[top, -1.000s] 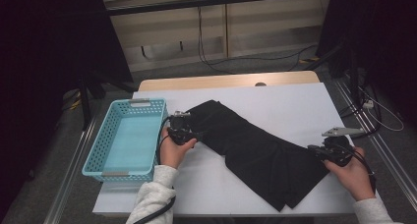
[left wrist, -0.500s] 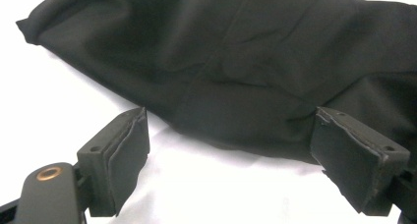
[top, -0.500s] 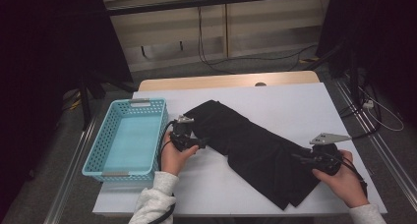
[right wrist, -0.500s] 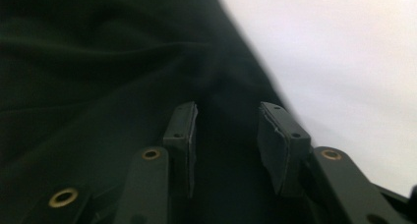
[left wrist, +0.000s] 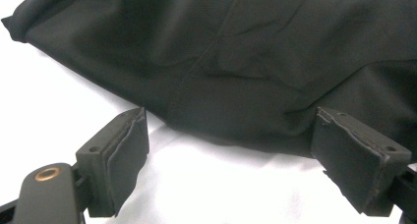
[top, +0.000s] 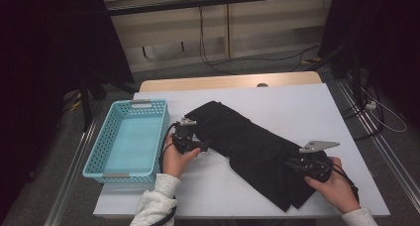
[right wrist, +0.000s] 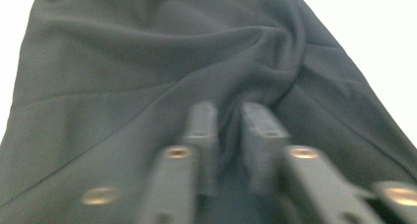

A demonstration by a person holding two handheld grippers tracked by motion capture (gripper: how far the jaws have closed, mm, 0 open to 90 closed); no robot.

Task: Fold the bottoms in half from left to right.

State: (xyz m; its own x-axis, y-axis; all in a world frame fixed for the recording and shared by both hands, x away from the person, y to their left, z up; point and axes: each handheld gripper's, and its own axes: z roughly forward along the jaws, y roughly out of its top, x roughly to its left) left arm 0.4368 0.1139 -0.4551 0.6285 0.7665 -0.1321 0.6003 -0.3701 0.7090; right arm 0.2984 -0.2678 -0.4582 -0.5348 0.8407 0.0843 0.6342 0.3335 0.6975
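Observation:
A long black garment (top: 247,141) lies folded on the white table (top: 297,104), running from upper left to lower right. My left gripper (top: 200,144) sits at its left edge. In the left gripper view it (left wrist: 231,135) is open, its jaws wide apart on the table with the cloth's hem (left wrist: 236,130) just beyond them. My right gripper (top: 291,164) rests on the garment's lower right end. In the right gripper view it (right wrist: 228,117) is shut on a pinched fold of the black cloth (right wrist: 147,76), and wrinkles spread out from the pinch.
A light blue plastic basket (top: 97,150) stands empty at the table's left edge, close beside my left hand. The wooden table edge (top: 228,81) runs along the back. Cables lie on the floor beyond, and dark curtains hang on both sides.
My right gripper has moved leftward onto the garment's lower end, bunching the cloth there. The left gripper has shifted slightly toward the cloth's edge.

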